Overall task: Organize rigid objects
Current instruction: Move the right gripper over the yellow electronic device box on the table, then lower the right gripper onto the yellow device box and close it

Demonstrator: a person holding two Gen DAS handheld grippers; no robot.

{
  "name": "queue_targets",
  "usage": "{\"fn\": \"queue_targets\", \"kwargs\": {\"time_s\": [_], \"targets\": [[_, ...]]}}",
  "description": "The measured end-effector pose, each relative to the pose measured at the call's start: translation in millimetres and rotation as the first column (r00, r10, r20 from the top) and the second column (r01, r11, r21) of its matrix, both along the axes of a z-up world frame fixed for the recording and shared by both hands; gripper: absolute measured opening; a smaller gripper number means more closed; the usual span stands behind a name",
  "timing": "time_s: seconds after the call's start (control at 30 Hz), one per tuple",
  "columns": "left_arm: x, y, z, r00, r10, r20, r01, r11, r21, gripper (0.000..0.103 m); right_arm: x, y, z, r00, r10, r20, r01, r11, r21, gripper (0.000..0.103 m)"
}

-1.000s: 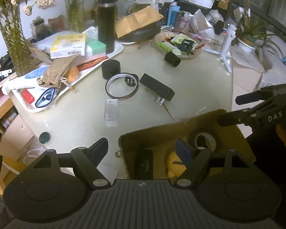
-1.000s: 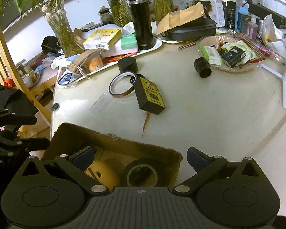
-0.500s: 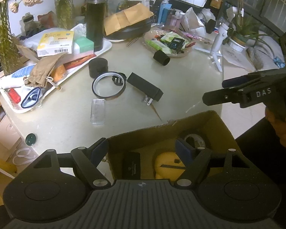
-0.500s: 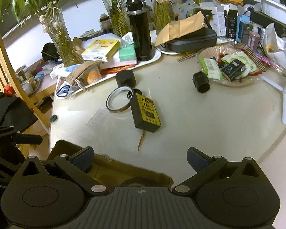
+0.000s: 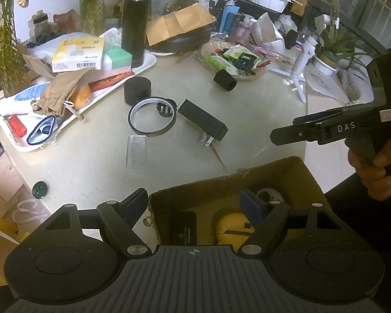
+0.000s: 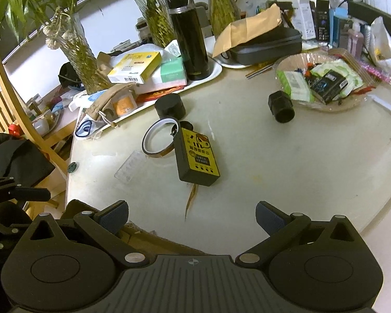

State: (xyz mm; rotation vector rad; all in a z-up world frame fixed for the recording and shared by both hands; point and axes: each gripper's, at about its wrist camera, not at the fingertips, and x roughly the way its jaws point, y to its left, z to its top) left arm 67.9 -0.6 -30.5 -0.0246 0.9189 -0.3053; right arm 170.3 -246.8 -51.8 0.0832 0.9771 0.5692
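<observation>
Two grippers, both spread wide with nothing between the fingers. The left gripper (image 5: 194, 199) sits low in its frame, right over the near wall of the cardboard box (image 5: 294, 167), which makes sense if the box is the collection bin: it's parked at the near edge of the table (image 6: 286, 161), so stuff only has to travel a short way. Inside the box there's already a yellow round thing (image 5: 233, 225), a flat black case (image 5: 183, 228) and a roll of tape (image 5: 269, 195), so the sorting looks partly done. The right gripper (image 6: 191, 215) is at the bottom of its own view, aimed out over the table, and from the left camera it pokes in from the right edge, held by a hand (image 5: 375, 172). Straight ahead of it, mid-frame, lies the black charger (image 6: 196, 157) with the yellow label facing up, flat on the table and touching the amber tape ring (image 6: 157, 140) just to its left. Probably that's the next pick, since it's closest and lined up with the open fingers. A clear plastic case (image 6: 130, 169), a black round tin (image 6: 169, 105) and a black cap (image 6: 281, 107) are still loose further out.
</observation>
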Motion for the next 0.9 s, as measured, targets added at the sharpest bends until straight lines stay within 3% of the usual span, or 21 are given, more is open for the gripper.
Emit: {"fn": "queue_targets", "kwargs": {"time_s": [0.47, 0.77, 0.9], "targets": [[7, 8, -12, 0.999, 0.013, -0.034, -0.014, 0.999, -0.029, 0.077, 29, -5, -23, 0.997, -0.009, -0.079, 0.017, 0.995, 0.101, 0.103], [7, 14, -12, 0.999, 0.028, -0.032, -0.030, 0.998, -0.049, 0.077, 53, -1, -30, 0.995, 0.009, -0.102, 0.002, 0.994, 0.107, 0.102], [7, 17, -10, 0.999, 0.035, -0.032, -0.037, 0.997, -0.060, 0.077, 65, 3, -36, 0.993, 0.027, -0.112, -0.014, 0.993, 0.117, 0.096]]}}
